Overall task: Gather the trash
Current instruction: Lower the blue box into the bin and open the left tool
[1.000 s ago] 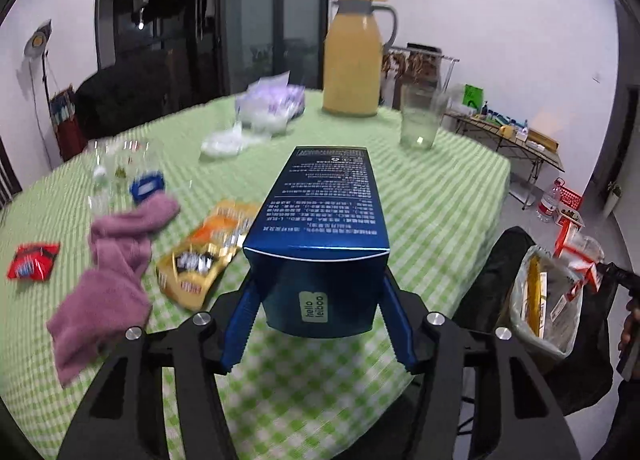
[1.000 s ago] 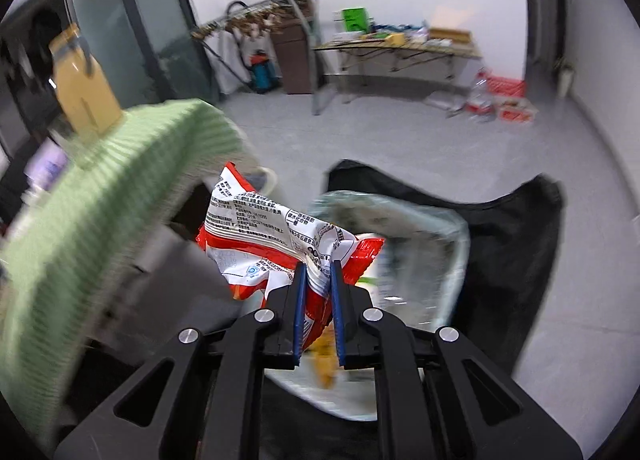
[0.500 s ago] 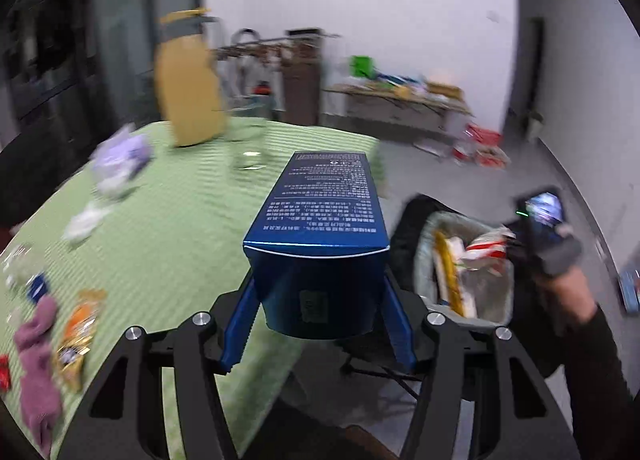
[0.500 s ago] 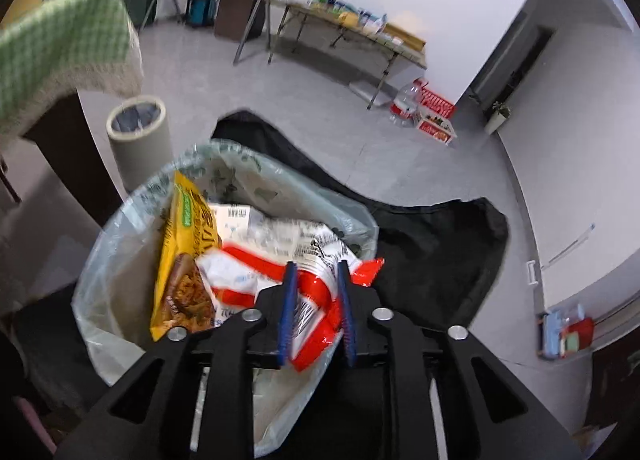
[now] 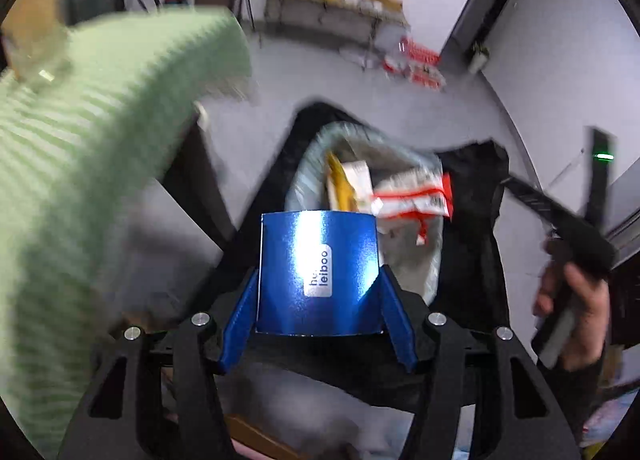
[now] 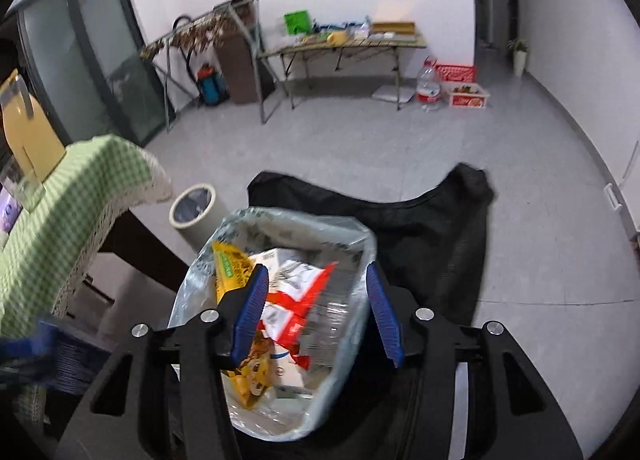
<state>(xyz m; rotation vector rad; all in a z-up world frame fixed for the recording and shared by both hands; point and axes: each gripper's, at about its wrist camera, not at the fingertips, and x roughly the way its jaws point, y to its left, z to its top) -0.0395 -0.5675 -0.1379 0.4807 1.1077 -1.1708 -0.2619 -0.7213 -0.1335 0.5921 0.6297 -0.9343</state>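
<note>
My left gripper (image 5: 318, 284) is shut on a blue carton (image 5: 316, 268) with a "hello leiboo" label and holds it just short of the trash bag (image 5: 308, 172). The clear bag sits on a black chair and holds a red-and-white snack wrapper (image 5: 412, 196) and a yellow packet (image 5: 338, 180). My right gripper (image 6: 316, 300) is open and empty, right above the same trash bag (image 6: 352, 232). The red-and-white wrapper (image 6: 296, 300) lies in the bag between its fingers, next to the yellow packet (image 6: 228, 264).
The green checked tablecloth (image 5: 80, 140) hangs at the left; it also shows in the right wrist view (image 6: 60, 196), with a yellow jug (image 6: 28, 132) on it. A black chair (image 6: 432, 220) carries the bag. A round bin (image 6: 194, 208) stands on the grey floor.
My right gripper opened and let the red-and-white wrapper drop into the bag. My left gripper swung from over the table toward the bag, still holding the blue carton.
</note>
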